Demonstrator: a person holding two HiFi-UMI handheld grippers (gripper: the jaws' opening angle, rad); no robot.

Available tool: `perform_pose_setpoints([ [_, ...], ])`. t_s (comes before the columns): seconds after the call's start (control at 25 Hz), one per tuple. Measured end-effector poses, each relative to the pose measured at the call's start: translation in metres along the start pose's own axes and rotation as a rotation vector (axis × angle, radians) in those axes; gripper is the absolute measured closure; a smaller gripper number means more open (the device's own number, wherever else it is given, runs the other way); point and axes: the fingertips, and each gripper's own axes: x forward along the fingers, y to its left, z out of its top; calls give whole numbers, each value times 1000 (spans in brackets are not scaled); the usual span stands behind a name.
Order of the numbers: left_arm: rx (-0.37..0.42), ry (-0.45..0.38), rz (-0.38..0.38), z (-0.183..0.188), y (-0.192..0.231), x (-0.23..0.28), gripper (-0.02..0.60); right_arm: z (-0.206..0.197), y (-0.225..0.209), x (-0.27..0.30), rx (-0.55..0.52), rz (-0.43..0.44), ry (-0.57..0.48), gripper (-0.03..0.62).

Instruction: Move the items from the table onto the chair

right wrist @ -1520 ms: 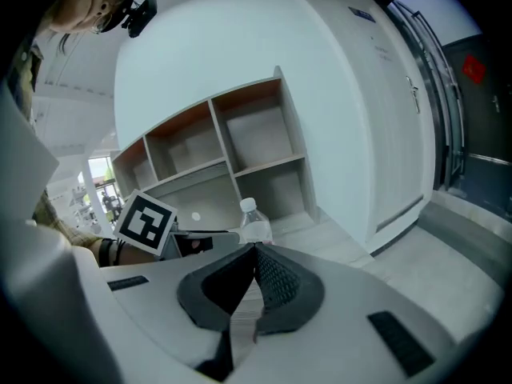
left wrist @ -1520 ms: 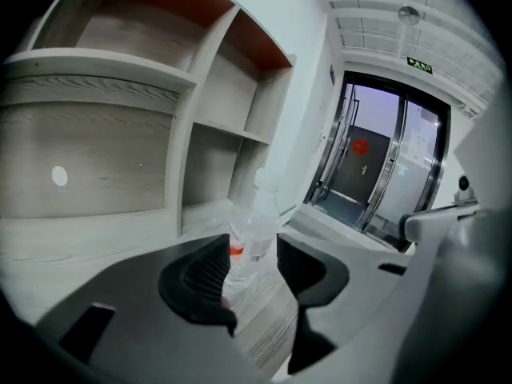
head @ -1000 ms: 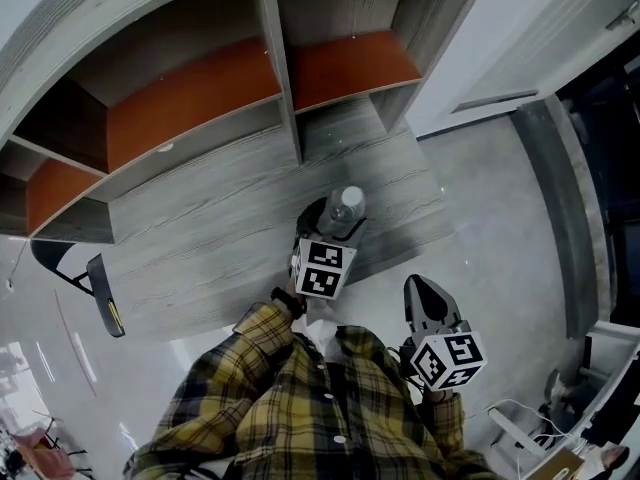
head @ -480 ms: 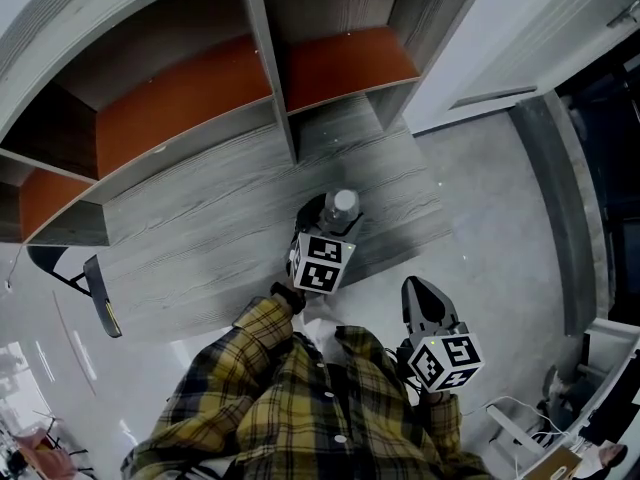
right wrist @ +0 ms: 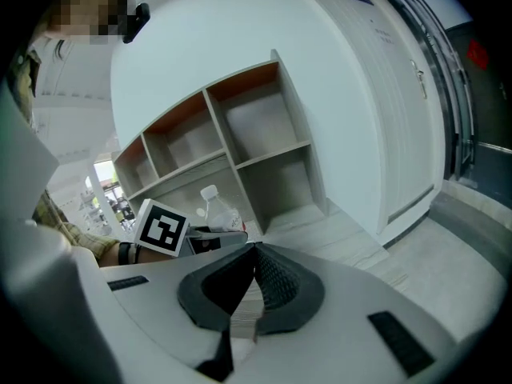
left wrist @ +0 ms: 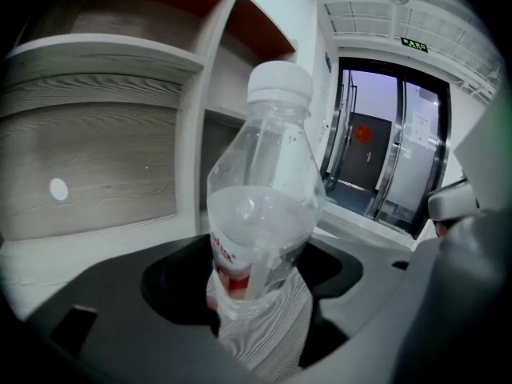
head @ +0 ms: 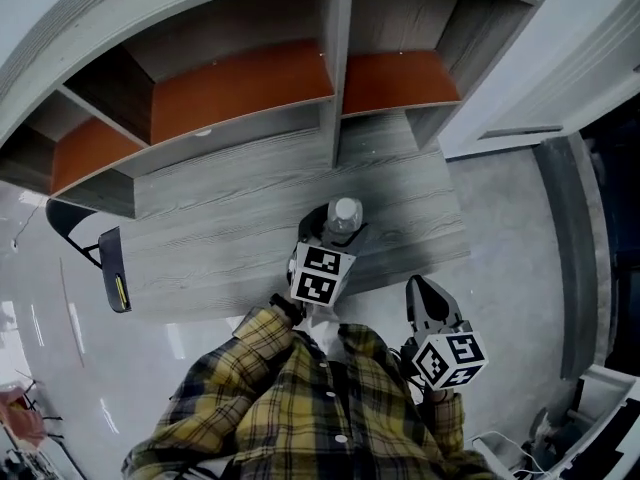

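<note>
My left tongs (left wrist: 258,306) have just been closing and now pinch the clear water bottle (left wrist: 264,214) low on its body, cap up, at the grey wood table's (head: 230,228) near edge. My right tongs (right wrist: 254,282) are empty, their 2 jaws together, beside the table.

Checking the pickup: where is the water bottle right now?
In the head view the water bottle sits in the jaws of the left hand-held gripper, which have just been closing on it, near the grey table's front edge, before the shelf unit.
</note>
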Motion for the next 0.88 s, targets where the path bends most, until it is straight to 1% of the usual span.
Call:
perform_pose_setpoints([
  [0.2,-109,-68,129,3,50,-62,255,8,47,32,-93,164,30,577],
  [0.32,-159,-102,202,-4,81,-109,255,6,83,43,-146,246,48,577],
  [0.4,-188,-123,272,-13,108,-144,255,2,111,55,-186,309,66,577],
  [0.56,-274,-164,454,-43,169,-222,255,-7,175,85,-279,458,120,577],
  [0.68,-327,-180,538,-68,206,-278,255,-19,225,98,-319,522,141,577],
  [0.8,-400,-190,622,-100,240,-333,255,-32,279,111,-361,597,173,577],
  [0.88,-441,-192,661,-123,260,-365,255,-47,315,120,-387,634,203,577],
])
